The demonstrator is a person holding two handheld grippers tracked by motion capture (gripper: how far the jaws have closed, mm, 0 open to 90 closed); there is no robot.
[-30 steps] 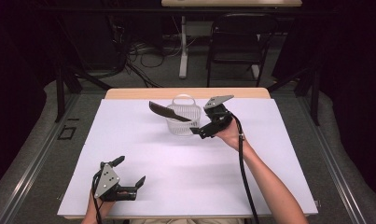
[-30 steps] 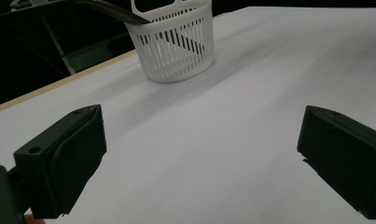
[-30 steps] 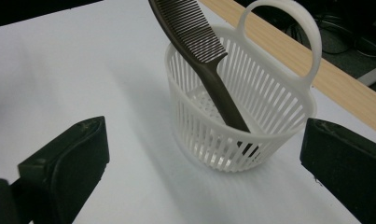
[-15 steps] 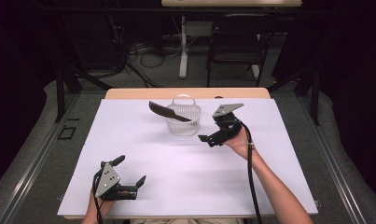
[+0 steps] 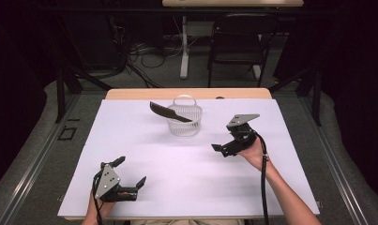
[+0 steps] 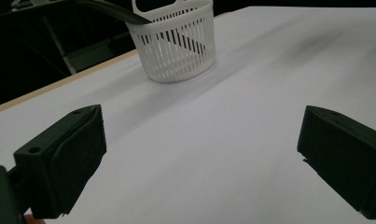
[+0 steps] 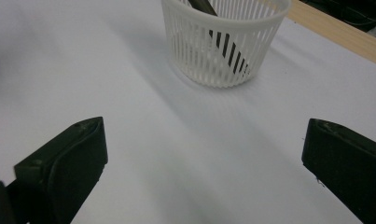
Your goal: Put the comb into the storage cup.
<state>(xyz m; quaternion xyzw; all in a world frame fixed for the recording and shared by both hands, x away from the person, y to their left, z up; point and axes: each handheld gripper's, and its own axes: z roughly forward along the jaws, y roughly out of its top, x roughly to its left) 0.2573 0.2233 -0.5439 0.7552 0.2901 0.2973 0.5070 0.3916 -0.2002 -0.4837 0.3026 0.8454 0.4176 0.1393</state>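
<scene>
- While my right gripper (image 5: 223,149) hangs empty over the white table sheet (image 5: 280,187), jaws spread wide, the black comb (image 5: 170,111) leans in the white basket (image 5: 184,121) at the far middle of the table, its upper end jutting out past the rim to the left.
- My left gripper (image 5: 130,176) rests near the front edge, jaws wide too and holding nothing, well apart from the basket.
- What could go wrong, as I judge it: the comb sits tilted with much of its length overhanging — a brush from a jaw could lever it out or tip the basket, which looks light and stands loose on the sheet.
- A grab at the overhanging end could drag the basket along if the lower end catches in the slats.
- The basket is round, thin-walled plastic with upright slats and a loop handle on the rim; I see the comb through the slats (image 7: 225,46).
- The comb is flat, dark and long; the sheet is smooth and matte.
</scene>
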